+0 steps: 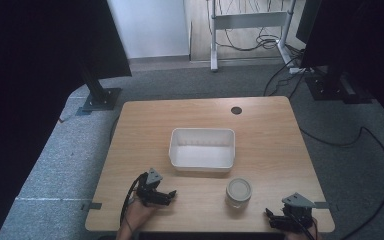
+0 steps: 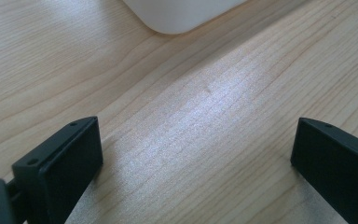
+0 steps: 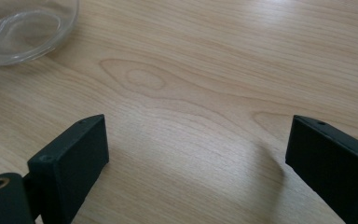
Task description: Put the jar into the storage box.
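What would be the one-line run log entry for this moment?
left gripper: open, empty | right gripper: open, empty | glass jar: between grippers | white tray: empty

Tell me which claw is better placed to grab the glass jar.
Right claw, probably: the glass jar sits nearer to it, its jaws are open, and the jar's base shows just ahead in the right gripper view.

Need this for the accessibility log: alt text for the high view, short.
A wooden table holds a white rectangular bin at centre, with a lidded glass jar in front of it. The left gripper and right gripper rest at the near edge, apart from both.
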Tool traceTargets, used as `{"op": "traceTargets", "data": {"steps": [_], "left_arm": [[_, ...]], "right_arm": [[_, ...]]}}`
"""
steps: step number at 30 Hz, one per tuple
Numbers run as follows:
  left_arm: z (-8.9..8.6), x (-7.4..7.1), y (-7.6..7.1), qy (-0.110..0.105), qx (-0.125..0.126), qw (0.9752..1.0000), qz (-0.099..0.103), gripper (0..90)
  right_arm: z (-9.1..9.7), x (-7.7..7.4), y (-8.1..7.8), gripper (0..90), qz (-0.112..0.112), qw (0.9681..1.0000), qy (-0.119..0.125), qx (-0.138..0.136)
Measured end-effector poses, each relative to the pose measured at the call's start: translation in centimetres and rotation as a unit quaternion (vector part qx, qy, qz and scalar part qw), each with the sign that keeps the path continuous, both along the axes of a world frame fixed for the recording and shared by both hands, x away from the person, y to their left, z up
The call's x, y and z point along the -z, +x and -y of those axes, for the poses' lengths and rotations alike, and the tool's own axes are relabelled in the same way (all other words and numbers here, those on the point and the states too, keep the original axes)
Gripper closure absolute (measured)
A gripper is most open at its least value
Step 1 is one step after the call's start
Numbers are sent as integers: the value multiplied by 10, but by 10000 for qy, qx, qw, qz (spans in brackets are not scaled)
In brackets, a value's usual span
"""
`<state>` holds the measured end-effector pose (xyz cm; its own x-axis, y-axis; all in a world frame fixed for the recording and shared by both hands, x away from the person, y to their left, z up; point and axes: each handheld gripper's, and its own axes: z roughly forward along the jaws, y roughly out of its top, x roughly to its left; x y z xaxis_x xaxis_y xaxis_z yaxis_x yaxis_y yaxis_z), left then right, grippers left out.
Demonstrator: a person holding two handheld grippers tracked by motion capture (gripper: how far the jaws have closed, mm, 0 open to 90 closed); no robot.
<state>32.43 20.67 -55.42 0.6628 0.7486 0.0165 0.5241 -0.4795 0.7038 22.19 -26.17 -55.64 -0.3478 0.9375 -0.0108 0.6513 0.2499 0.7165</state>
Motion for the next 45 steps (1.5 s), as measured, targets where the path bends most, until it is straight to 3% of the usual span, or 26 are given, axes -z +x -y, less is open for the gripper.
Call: {"op": "traceTargets", "data": {"steps": [4,13,16,18,27,45], "left_arm": [[0,0,0,-1,-1,10000,0,18],[0,0,0,2,2,10000,3,17],[0,0,0,2,4,10000,4,18],[0,0,0,-10,-4,10000,6,18],[0,0,0,-15,-20,10000,8,18],[0,0,0,-13,-26,10000,7,18]], "right_arm": [[-2,1,1,44,-36,10000,-90,15],[-1,1,1,57,-51,10000,-41,-50],[-2,1,0,62,13,9999,-141,43],[-2,1,0,70,2,9999,-93,-54],[1,-2,-5,35,44,9999,162,34],[-13,-20,-7,0,199,9995,64,-247]]}}
